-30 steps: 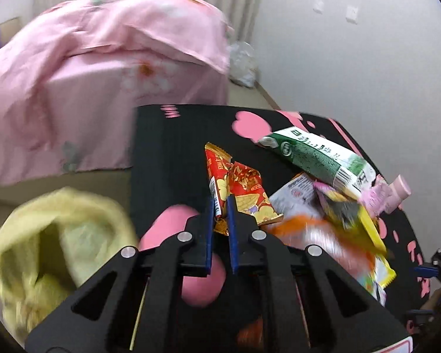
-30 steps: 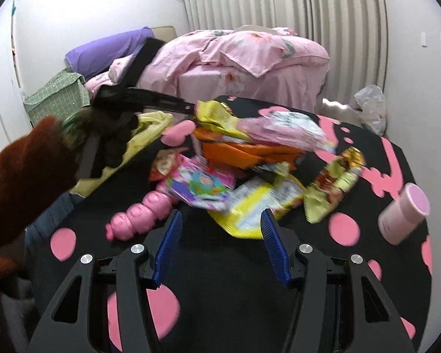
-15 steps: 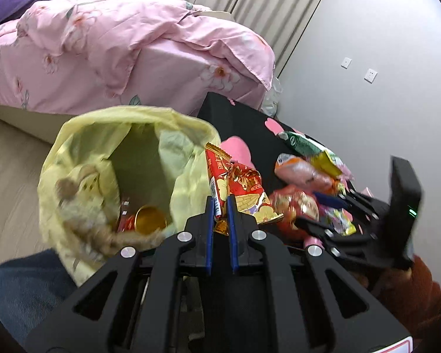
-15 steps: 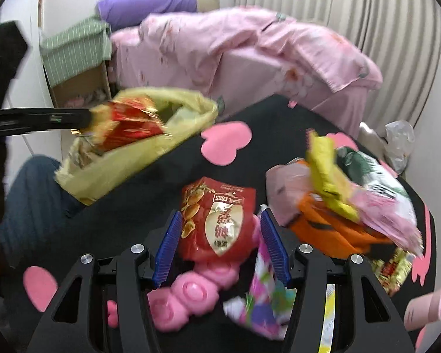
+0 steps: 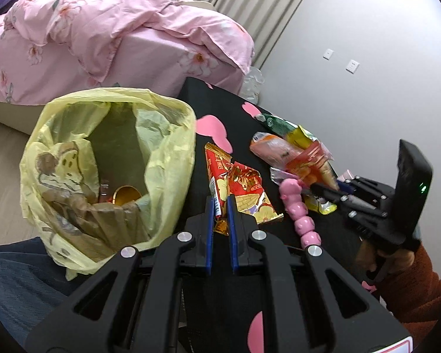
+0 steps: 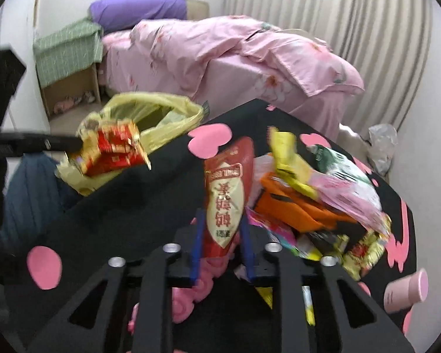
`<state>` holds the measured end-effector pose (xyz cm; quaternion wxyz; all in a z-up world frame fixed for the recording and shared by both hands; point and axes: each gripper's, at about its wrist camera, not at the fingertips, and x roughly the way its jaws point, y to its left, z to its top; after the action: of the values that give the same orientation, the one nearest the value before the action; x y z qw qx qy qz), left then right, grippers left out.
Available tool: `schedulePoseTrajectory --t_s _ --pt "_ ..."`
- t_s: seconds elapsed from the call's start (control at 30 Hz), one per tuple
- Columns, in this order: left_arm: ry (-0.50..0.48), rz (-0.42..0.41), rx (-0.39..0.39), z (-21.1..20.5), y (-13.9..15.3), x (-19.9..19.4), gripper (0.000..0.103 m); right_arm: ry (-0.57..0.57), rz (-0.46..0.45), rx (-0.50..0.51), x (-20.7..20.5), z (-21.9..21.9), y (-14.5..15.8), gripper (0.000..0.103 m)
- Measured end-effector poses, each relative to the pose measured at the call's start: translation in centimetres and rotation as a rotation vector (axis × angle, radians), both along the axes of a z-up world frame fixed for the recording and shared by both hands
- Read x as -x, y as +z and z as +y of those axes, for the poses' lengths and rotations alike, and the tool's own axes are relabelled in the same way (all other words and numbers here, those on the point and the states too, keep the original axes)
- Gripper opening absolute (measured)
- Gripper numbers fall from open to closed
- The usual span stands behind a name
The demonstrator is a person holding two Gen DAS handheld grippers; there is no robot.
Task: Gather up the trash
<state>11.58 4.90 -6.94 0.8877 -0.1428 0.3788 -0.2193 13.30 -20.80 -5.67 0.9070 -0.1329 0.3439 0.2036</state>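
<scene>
Black table: left tongs clamp red-gold wrapper; right tongs closing around red packet.

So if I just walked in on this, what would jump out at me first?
Probably the heap of bright snack wrappers on the black table with pink hearts, and the open yellow trash bag at its edge. The left gripper pinches a red and gold wrapper beside the bag, while the right gripper is closing on a dark red packet. Behind is a pink bed.
</scene>
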Motion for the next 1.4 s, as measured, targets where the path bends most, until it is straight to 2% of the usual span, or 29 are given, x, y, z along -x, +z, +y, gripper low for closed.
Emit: schedulePoseTrajectory --t_s 0.23,0.47,0.53,0.6,0.7,0.73,0.77,0.83,0.97,1.07,1.3,1.4 --pt "-0.074 0.025 -0.036 -2.5 -0.6 -0.1 0.009 -0.063 0.041 -0.132 1.4 -4.2 1.4 0.017" --pt "-0.169 0.055 -0.096 -5.8 -1.7 0.0 0.009 -0.106 0.214 -0.323 3.7 -8.3 -0.7 0.017" --pt "-0.187 0.059 -0.107 -6.5 -1.9 0.0 0.018 -0.11 0.276 -0.378 4.6 -9.1 -1.8 0.017" --pt "-0.202 0.063 -0.11 -7.0 -1.9 0.0 0.029 -0.112 0.302 -0.363 5.5 -9.3 -2.9 0.017" --pt "-0.211 0.058 -0.123 -7.8 -1.8 -0.1 0.033 -0.155 0.299 -0.318 5.9 -9.6 -3.7 0.018" --pt "-0.214 0.055 -0.13 -8.0 -1.8 0.0 0.034 -0.177 0.296 -0.292 5.9 -9.7 -3.9 0.026" --pt "-0.215 0.053 -0.135 -8.2 -1.7 0.0 0.034 -0.188 0.289 -0.278 5.9 -9.9 -4.0 0.04" --pt "-0.215 0.051 -0.145 -8.5 -1.8 -0.1 0.035 -0.196 0.258 -0.251 6.0 -10.2 -3.9 0.046" --pt "-0.21 0.052 -0.155 -8.7 -1.9 -0.1 0.035 -0.204 0.218 -0.132 6.2 -10.0 -3.5 0.047" --pt "-0.21 0.051 -0.152 -8.7 -1.8 -0.2 0.035 -0.15 0.188 -0.146 6.6 -9.2 -3.0 0.047" --pt "-0.212 0.047 -0.153 -8.5 -1.7 0.1 0.035 -0.056 0.263 -0.085 4.4 -6.7 -5.5 0.047" --pt "-0.211 0.047 -0.149 -8.2 -1.6 0.2 0.035 -0.048 0.246 -0.047 4.4 -6.3 -5.7 0.047"
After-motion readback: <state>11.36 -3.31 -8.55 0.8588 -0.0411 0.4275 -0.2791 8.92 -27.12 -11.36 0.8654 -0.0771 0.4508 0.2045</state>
